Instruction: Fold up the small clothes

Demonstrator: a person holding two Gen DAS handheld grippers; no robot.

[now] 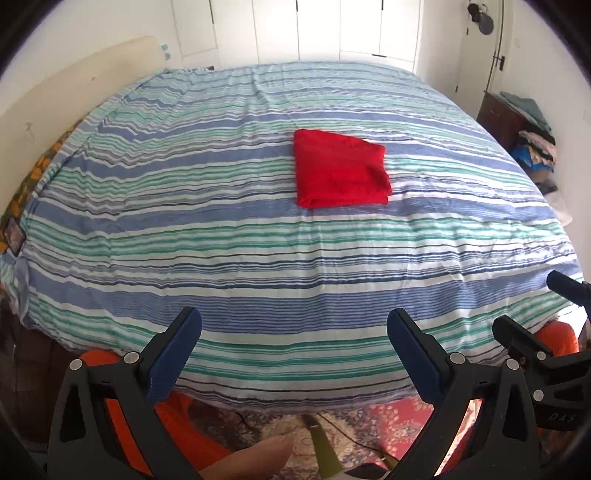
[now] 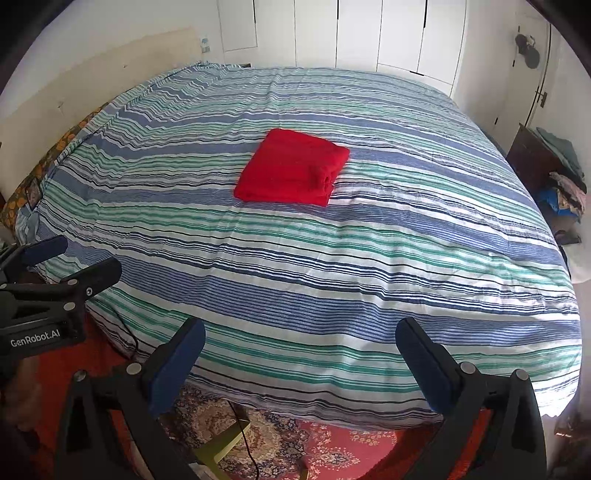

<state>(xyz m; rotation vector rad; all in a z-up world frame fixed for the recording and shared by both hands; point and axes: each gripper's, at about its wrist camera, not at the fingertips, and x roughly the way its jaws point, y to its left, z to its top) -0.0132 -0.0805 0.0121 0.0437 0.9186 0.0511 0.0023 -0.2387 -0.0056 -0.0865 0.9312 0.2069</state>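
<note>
A red garment [image 1: 341, 169] lies folded into a compact rectangle near the middle of the striped bed [image 1: 221, 258]; it also shows in the right wrist view [image 2: 291, 168]. My left gripper [image 1: 294, 321] is open and empty, held back over the bed's near edge, far from the garment. My right gripper [image 2: 300, 330] is open and empty too, also at the near edge. The right gripper shows at the right edge of the left wrist view [image 1: 532, 310]; the left gripper shows at the left edge of the right wrist view [image 2: 79, 258].
The bed [image 2: 406, 258] has a blue, green and white striped cover. A patterned red rug [image 2: 332, 450] lies below the near edge. A dark cabinet with a clothes pile [image 2: 554, 177] stands at the right. White closet doors [image 2: 369, 33] are behind.
</note>
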